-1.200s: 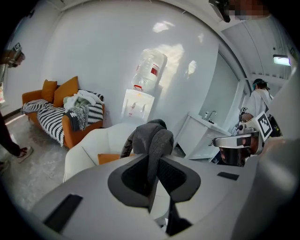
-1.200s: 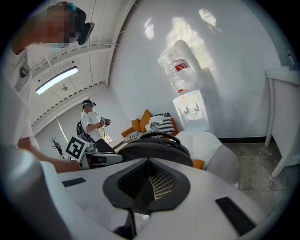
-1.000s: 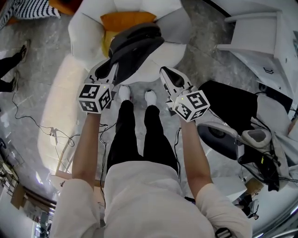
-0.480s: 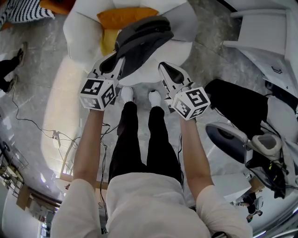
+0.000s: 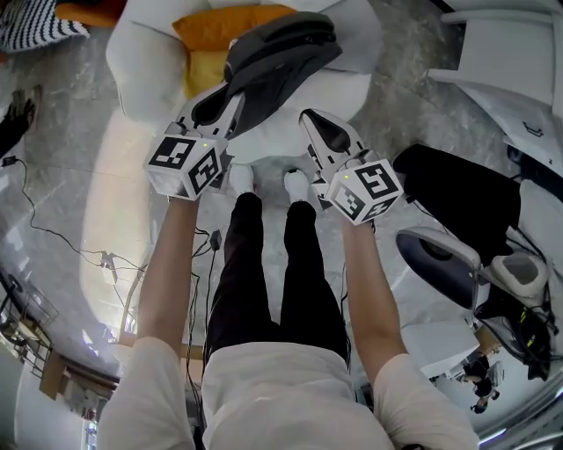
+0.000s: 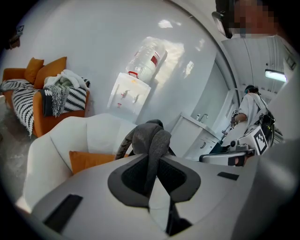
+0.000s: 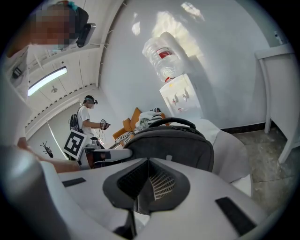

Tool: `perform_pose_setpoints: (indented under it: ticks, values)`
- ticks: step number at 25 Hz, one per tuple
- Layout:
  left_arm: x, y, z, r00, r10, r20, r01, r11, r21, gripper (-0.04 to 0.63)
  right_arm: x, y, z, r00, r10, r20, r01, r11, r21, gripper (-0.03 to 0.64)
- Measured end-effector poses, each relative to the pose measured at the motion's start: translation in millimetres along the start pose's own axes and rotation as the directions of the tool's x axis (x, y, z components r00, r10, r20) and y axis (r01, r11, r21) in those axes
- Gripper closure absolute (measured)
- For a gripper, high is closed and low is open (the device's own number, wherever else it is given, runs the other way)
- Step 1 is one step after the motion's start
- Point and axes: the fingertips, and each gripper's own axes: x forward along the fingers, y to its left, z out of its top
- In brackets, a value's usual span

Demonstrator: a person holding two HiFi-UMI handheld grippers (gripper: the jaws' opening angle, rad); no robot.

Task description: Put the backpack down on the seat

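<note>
A grey backpack point(image 5: 281, 61) hangs low over the seat of a white armchair point(image 5: 356, 83) that has an orange cushion point(image 5: 230, 25) at its back. My left gripper point(image 5: 220, 107) is shut on the backpack's grey strap point(image 6: 152, 147), which runs down between the jaws of the left gripper point(image 6: 155, 190). The right gripper point(image 5: 317, 125) is just right of the bag, near the seat's front edge. In the right gripper view the backpack point(image 7: 176, 145) fills the space just beyond the right gripper point(image 7: 146, 187), whose jaws are shut with nothing between them.
A water dispenser point(image 6: 130, 93) stands against the wall behind the armchair. An orange sofa with striped blankets point(image 6: 47, 96) is at the left. White furniture point(image 5: 515, 53) and a black bag point(image 5: 457, 189) lie to the right. Cables point(image 5: 53, 233) trail on the floor. Another person point(image 7: 86, 117) stands nearby.
Both grippers have come down and forward, carrying the backpack farther over the armchair seat. The left jaws stay shut on the strap.
</note>
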Motion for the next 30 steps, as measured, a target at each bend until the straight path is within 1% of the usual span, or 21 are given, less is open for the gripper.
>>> perform_pose_setpoints:
  ticks: [4, 7, 12, 18, 22, 26, 30]
  values:
    - [16, 1, -4, 0.999, -0.048, 0.011, 0.049, 0.998, -0.035, 0.532, 3, -9, -9, 1.000, -0.009, -0.007, 0.009, 1.000, 0.008, 0.591]
    - [20, 2, -8, 0.996, -0.085, 0.004, 0.085, 0.996, -0.031, 0.532, 4, -8, -18, 1.000, -0.015, -0.008, 0.016, 1.000, 0.012, 0.591]
    - [27, 14, -12, 0.995, -0.096, -0.014, 0.096, 0.995, -0.024, 0.532, 10, -6, -23, 1.000, -0.015, -0.008, 0.015, 1.000, 0.024, 0.591]
    - [30, 31, -23, 0.996, -0.083, -0.039, 0.082, 0.997, -0.013, 0.532, 18, -6, -25, 1.000, -0.003, -0.001, 0.003, 1.000, 0.021, 0.591]
    - [35, 43, -22, 0.997, -0.075, -0.036, 0.075, 0.997, -0.008, 0.532, 26, -13, -24, 1.000, -0.002, 0.003, 0.002, 1.000, 0.022, 0.591]
    - [37, 72, -16, 0.999, -0.034, -0.035, 0.034, 0.999, 0.006, 0.532, 46, -13, -20, 1.000, 0.000, 0.003, 0.000, 1.000, 0.016, 0.591]
    - [36, 90, -15, 0.999, 0.015, -0.041, -0.014, 0.999, 0.031, 0.532, 56, -15, -18, 1.000, 0.001, 0.001, -0.001, 1.000, 0.008, 0.591]
